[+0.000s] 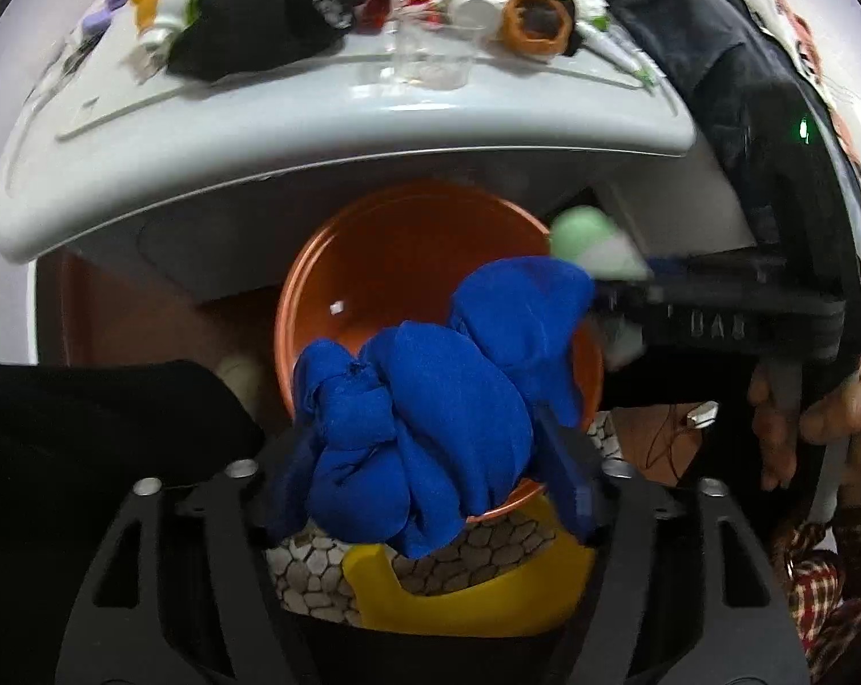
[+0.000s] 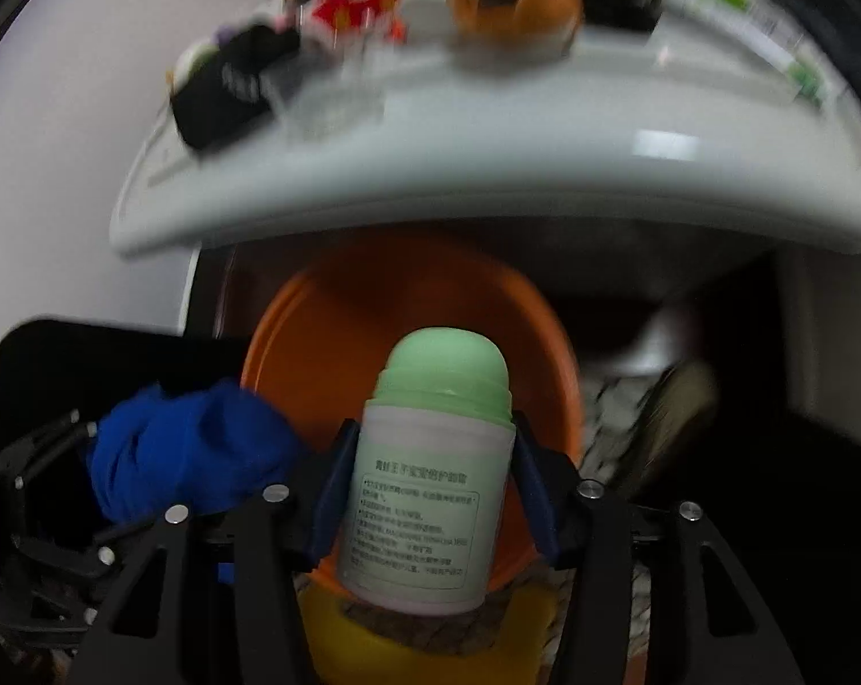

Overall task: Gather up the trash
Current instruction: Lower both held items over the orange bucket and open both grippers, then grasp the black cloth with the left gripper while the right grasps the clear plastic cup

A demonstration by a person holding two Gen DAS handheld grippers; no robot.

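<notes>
Left hand-held gripper (image 1: pixel 430 456) clamps blue cloth (image 1: pixel 425 399); right hand-held gripper (image 2: pixel 430 491) clamps green-capped bottle (image 2: pixel 430 479).

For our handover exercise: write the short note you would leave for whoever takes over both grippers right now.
Left gripper: shut on a blue cloth, over the near rim of the orange bin.
Right gripper: shut on a green-capped bottle, also above the bin.
Done: both items picked up and brought to the bin, which looks nearly empty.
Left: release both, then fetch the remaining clutter on the white tabletop.
</notes>
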